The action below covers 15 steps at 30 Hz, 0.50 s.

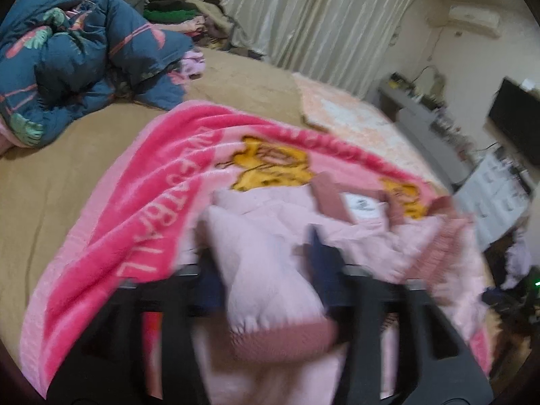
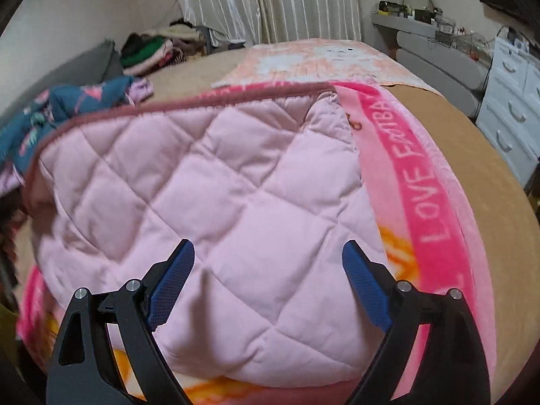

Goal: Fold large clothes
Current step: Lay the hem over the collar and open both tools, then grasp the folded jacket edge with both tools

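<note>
A pale pink quilted garment (image 2: 209,182) with darker pink trim lies on a bright pink blanket (image 2: 428,195) printed with orange cartoon figures and white letters, on the bed. In the left wrist view the garment (image 1: 270,263) is bunched and a sleeve of it passes between the blurred blue-padded fingers of my left gripper (image 1: 266,270). How far those jaws are closed is not clear. My right gripper (image 2: 268,280) is open, its blue pads wide apart just above the garment's near part, holding nothing.
The bed has a tan sheet (image 1: 67,168) and a peach mat (image 1: 354,125) at its far end. A dark blue flowered duvet (image 1: 77,57) is heaped at the left, folded clothes (image 2: 148,50) behind it. Curtains, a grey shelf (image 2: 422,30) and white drawers (image 2: 509,108) stand at the right.
</note>
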Tool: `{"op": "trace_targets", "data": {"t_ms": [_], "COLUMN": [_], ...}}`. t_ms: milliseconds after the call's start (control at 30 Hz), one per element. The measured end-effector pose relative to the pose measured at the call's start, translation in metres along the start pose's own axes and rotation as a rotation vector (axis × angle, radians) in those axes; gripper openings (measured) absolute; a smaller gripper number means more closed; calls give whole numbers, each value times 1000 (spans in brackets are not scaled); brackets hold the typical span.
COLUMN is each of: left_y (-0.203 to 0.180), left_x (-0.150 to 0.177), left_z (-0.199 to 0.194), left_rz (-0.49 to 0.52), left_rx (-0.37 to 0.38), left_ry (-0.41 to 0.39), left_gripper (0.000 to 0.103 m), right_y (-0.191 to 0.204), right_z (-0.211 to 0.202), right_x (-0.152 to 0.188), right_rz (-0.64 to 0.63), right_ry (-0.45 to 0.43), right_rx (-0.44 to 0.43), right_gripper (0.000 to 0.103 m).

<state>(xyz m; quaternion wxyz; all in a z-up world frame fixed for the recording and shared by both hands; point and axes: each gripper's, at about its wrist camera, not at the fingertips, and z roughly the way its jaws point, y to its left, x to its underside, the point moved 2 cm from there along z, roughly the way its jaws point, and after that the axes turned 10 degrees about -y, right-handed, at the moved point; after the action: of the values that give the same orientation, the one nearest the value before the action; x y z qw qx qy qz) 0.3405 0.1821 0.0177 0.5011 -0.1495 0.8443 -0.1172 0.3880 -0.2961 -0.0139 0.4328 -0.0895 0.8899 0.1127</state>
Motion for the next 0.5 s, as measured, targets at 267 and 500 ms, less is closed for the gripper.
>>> {"op": "trace_targets", "data": {"t_ms": [267,500], "left_y": [-31,7], "left_x": [-19,11], "left_z": [-53,-58], "left_rz": [125,157], "left_rx": [-24,-135], "left_ry": [-146,-92], "left_gripper": [94,94], "right_y": [-6,-32], "right_z": [-26,-57], "right_x": [1,26], "right_rz": [29,43], "right_ry": [-76,-120], "right_rx": [-13,44], "right_gripper": [91,95]}}
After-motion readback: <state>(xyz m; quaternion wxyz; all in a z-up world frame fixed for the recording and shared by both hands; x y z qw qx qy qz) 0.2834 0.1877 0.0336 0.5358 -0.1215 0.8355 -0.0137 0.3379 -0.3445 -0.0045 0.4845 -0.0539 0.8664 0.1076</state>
